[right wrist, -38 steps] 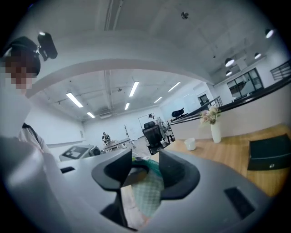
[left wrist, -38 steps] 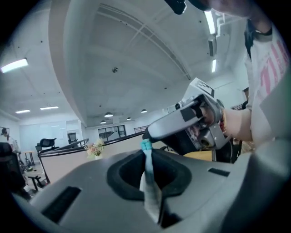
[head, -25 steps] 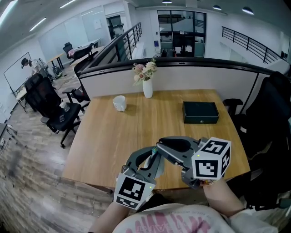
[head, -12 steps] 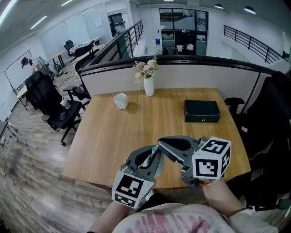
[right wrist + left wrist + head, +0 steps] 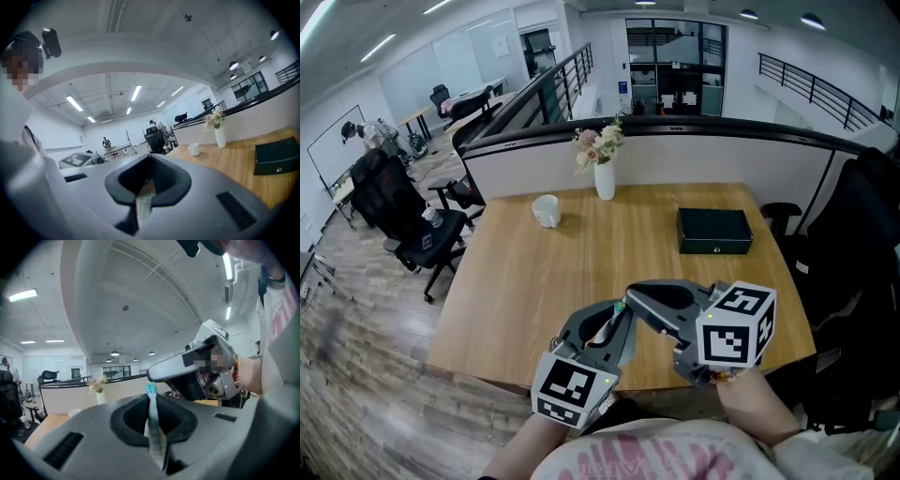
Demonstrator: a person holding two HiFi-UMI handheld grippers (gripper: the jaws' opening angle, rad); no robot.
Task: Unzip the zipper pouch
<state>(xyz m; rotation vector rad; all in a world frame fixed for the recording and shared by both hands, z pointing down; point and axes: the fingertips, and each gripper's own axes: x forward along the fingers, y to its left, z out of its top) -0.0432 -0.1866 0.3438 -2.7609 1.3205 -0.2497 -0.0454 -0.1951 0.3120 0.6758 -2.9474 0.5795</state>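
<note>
Little of the zipper pouch shows. In the left gripper view it is a thin grey-green strip with a teal tip, pinched between the jaws of my left gripper, which is shut on it. My right gripper meets that tip from the right. In the right gripper view a patterned strip of the pouch sits pinched in my right gripper. In the head view the left gripper and right gripper touch tip to tip above the table's front edge, hiding the pouch.
The wooden table carries a black box at the back right, a white cup and a vase of flowers at the back. Office chairs stand left of the table.
Nothing has visibly moved; both grippers stay tip to tip in the same spot above the table's front edge.
</note>
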